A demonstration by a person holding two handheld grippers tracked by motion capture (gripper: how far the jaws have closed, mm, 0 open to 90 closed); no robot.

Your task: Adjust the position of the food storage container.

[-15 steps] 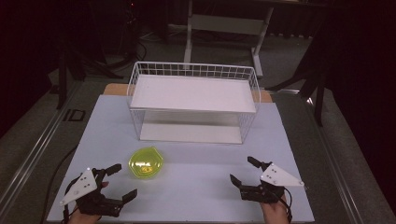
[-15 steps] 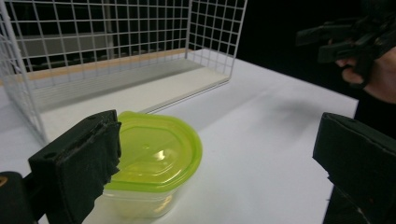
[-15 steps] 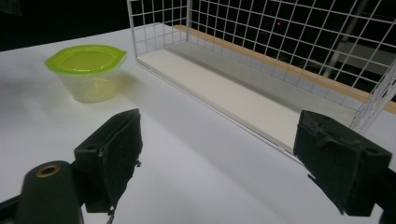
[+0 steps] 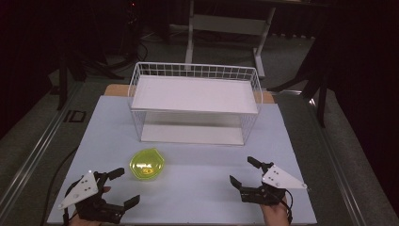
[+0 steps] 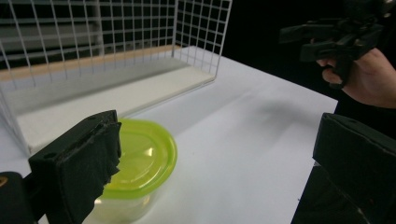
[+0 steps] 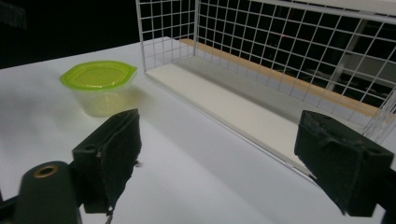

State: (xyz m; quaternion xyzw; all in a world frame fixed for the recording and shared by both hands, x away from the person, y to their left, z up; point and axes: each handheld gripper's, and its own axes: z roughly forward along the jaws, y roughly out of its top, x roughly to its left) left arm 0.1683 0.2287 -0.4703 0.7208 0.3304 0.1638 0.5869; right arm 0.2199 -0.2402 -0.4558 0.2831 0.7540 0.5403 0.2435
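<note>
A clear tub with a yellow-green lid (image 4: 147, 165) stands on the white table (image 4: 197, 183), in front of the wire rack. My left gripper (image 4: 126, 186) is open just below and left of the tub, not touching it. In the left gripper view the tub (image 5: 140, 158) sits close behind the left jaw, with my left gripper (image 5: 215, 177) spread wide. My right gripper (image 4: 243, 171) is open at the table's front right, with nothing between its jaws. In its own view the right gripper (image 6: 224, 163) points toward the rack, with the tub (image 6: 100, 86) off to the far left.
A white wire rack (image 4: 195, 94) with an upper shelf and a lower board stands at the back middle of the table. The left gripper view shows the other gripper (image 5: 336, 32) held in a hand (image 5: 369, 79). The surroundings are dark floor and stand legs.
</note>
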